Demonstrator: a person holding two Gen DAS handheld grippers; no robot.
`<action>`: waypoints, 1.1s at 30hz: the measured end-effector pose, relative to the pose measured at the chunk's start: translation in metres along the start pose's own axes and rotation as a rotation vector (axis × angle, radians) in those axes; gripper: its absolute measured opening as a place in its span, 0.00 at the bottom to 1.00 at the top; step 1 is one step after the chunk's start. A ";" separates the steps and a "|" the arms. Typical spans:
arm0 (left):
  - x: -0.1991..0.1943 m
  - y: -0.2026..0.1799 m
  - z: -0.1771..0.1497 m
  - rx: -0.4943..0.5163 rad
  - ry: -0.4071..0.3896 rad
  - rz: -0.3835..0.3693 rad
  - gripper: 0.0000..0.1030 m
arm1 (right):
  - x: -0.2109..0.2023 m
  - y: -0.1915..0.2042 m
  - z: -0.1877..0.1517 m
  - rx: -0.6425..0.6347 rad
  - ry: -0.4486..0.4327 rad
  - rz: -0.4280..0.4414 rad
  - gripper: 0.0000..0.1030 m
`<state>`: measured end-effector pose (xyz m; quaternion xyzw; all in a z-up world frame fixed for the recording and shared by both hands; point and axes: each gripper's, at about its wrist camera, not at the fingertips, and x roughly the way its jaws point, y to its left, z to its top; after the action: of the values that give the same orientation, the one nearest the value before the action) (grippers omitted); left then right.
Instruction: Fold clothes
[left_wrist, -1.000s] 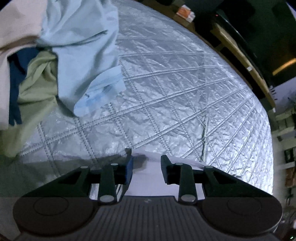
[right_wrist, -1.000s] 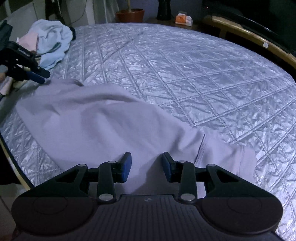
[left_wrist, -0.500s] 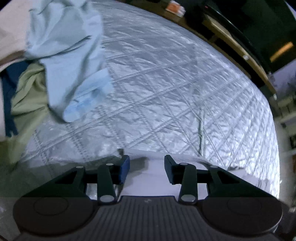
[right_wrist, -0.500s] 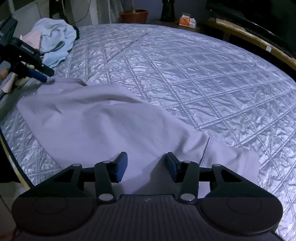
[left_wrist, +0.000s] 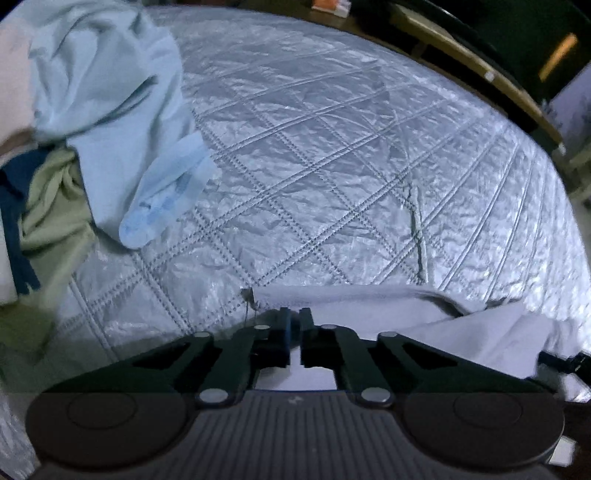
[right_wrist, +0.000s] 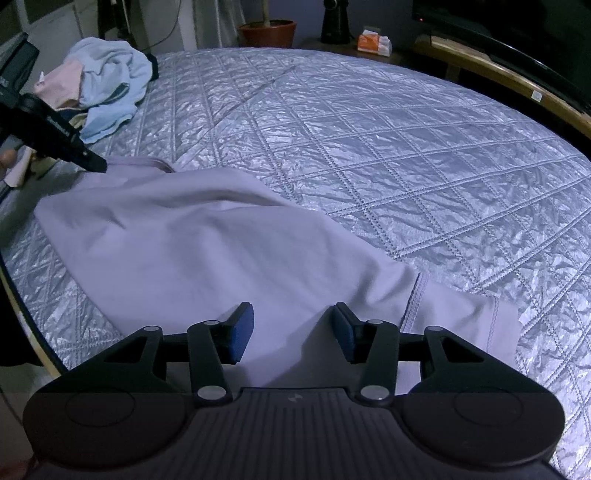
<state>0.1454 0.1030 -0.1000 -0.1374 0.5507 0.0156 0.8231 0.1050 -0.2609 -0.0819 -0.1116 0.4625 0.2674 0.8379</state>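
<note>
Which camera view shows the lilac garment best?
The right wrist view: the lilac garment lies spread across the bed there. The left wrist view shows only its edge, where the left gripper is shut on it.

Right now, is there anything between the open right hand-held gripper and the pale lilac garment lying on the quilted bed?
Nothing visible is in the way. The right hand-held gripper hangs open directly over the pale lilac garment, with only cloth showing between its blue pads. The pile of light blue and pink clothes lies at the far corner of the silver quilted bedspread.
</note>
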 end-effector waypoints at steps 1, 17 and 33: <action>-0.001 -0.002 -0.001 0.022 -0.006 0.013 0.00 | 0.000 0.000 0.000 0.000 0.000 0.000 0.53; -0.041 -0.034 -0.011 0.390 -0.284 0.178 0.01 | 0.000 0.001 -0.001 0.000 -0.007 -0.001 0.54; -0.025 -0.046 -0.043 0.586 -0.187 0.059 0.39 | -0.001 0.000 -0.003 0.005 -0.011 0.004 0.55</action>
<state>0.1052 0.0517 -0.0829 0.1238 0.4575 -0.1074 0.8740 0.1025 -0.2620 -0.0826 -0.1071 0.4585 0.2687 0.8403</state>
